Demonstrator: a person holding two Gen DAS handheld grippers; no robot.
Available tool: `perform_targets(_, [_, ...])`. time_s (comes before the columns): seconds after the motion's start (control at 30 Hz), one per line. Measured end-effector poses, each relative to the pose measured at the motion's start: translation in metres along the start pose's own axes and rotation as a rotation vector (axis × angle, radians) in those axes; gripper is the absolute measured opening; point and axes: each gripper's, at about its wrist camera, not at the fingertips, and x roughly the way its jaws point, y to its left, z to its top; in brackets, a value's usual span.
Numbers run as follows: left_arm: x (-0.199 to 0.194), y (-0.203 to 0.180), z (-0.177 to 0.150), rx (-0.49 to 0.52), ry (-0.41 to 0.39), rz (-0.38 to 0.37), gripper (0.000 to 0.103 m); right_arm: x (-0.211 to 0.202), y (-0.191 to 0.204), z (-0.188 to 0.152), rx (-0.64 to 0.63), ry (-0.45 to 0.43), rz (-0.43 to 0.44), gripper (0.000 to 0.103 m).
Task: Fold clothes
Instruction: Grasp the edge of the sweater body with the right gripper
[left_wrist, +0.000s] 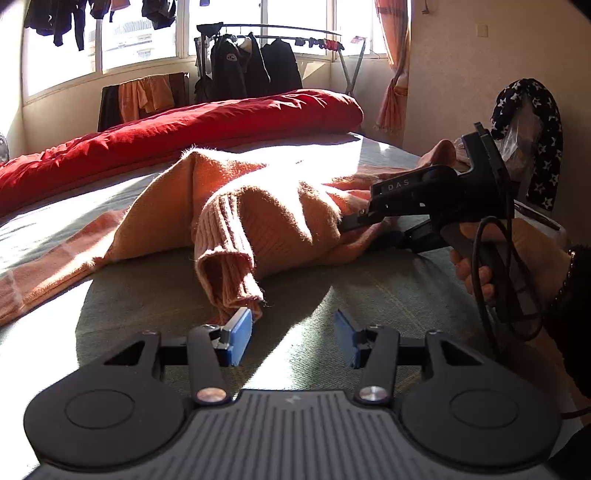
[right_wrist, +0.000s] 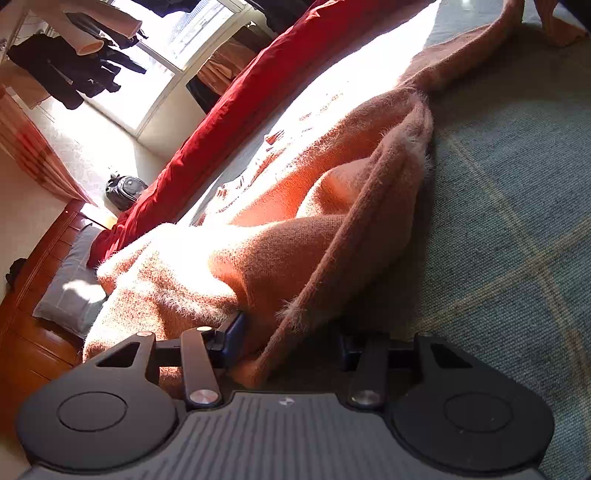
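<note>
An orange knit sweater (left_wrist: 266, 210) lies crumpled on the grey-green bed sheet (left_wrist: 351, 295), partly in bright sun. One ribbed sleeve cuff (left_wrist: 229, 273) hangs toward my left gripper (left_wrist: 293, 336) and ends just beside its left blue pad. That gripper is open with only sheet between its pads. My right gripper (left_wrist: 360, 234) reaches in from the right, a hand (left_wrist: 476, 266) holding it. Its jaws straddle a fold of the sweater's edge. In the right wrist view the sweater (right_wrist: 280, 236) hem lies between the right gripper (right_wrist: 290, 347) fingers, against the left one, and the jaws stand apart.
A red duvet (left_wrist: 184, 129) is rolled along the bed's far side. Behind it stand a clothes rack (left_wrist: 255, 62) with dark jackets and the windows. A wall and a star-patterned cloth (left_wrist: 543, 122) are at the right. A grey pillow (right_wrist: 70, 291) and wooden headboard (right_wrist: 33, 332) lie at the bed's end.
</note>
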Motion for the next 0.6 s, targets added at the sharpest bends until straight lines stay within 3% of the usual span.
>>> perform_targets(0.2, [-0.003, 0.008, -0.005, -0.024, 0.001, 0.009, 0.051, -0.003, -0.002, -0.005, -0.004, -0.005, 0.014, 0.042])
perform_targets(0.27, [-0.003, 0.012, -0.006, -0.031, 0.004, 0.007, 0.051, -0.009, -0.005, -0.009, -0.01, -0.003, 0.006, 0.029])
perform_targets(0.37, [0.002, 0.014, -0.008, -0.035, 0.014, 0.016, 0.051, -0.008, -0.008, -0.01, -0.004, -0.009, -0.011, 0.018])
perform_targets(0.6, [0.001, 0.012, -0.013, -0.042, 0.019, 0.011, 0.051, 0.017, -0.001, 0.001, 0.009, -0.024, -0.028, 0.017])
